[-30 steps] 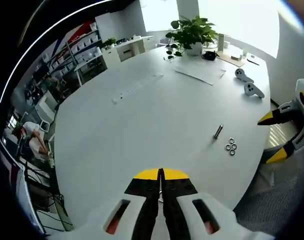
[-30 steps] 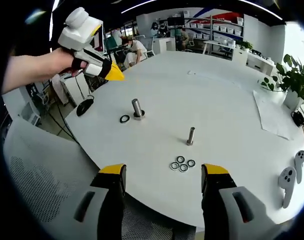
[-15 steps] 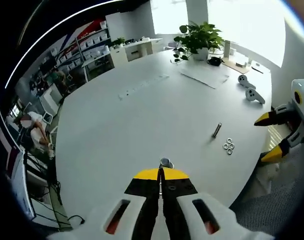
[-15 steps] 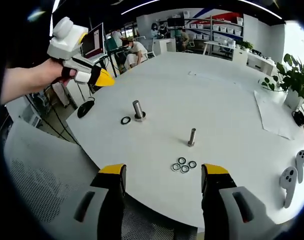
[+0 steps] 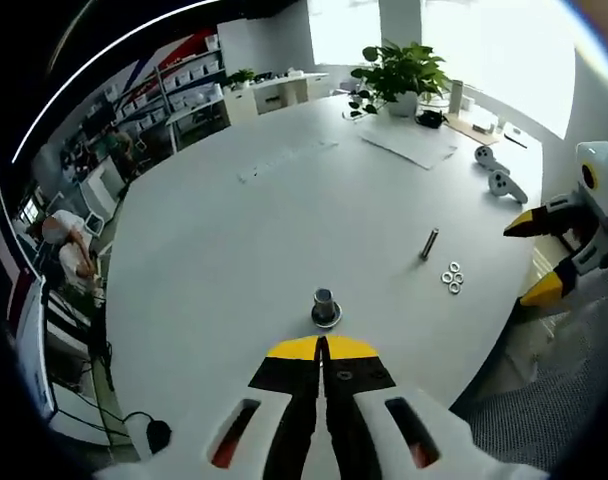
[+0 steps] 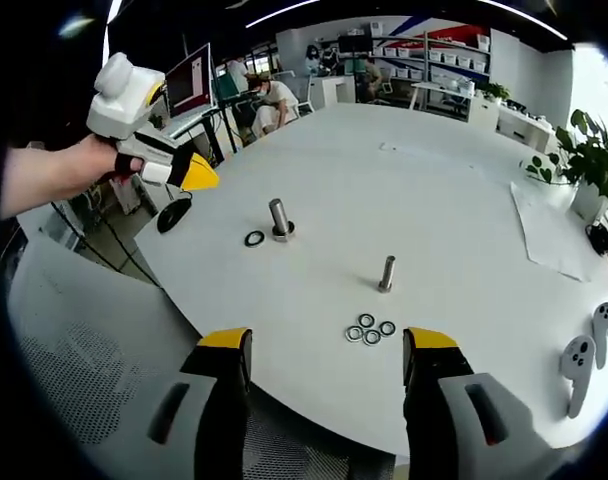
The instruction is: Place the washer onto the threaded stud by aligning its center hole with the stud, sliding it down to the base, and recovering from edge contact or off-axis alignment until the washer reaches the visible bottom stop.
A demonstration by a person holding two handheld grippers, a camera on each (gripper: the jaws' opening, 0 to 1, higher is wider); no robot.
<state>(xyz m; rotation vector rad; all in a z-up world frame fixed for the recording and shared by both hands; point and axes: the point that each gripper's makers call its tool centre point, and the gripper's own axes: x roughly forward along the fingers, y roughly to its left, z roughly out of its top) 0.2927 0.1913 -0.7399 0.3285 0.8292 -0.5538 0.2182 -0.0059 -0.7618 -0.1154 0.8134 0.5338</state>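
A thick threaded stud stands upright on its base on the white table, with a black washer lying flat just left of it. In the left gripper view that stud rises just beyond my left gripper, whose jaws are shut with nothing seen between them. A thinner stud stands nearer, with several silver washers in front of it. My right gripper hangs open over the table's near edge. A hand holds the left gripper off the table's left edge. The right gripper stands open beside the thin stud and silver washers.
Two white controllers lie at the table's right. A potted plant and a sheet of paper sit at the far end. A mesh chair back stands by the table edge. People sit at desks beyond.
The left gripper has drawn back from the table and dropped a little, so the thick stud now shows clear of its jaws. The right gripper has barely moved. Studs and washers lie as before.
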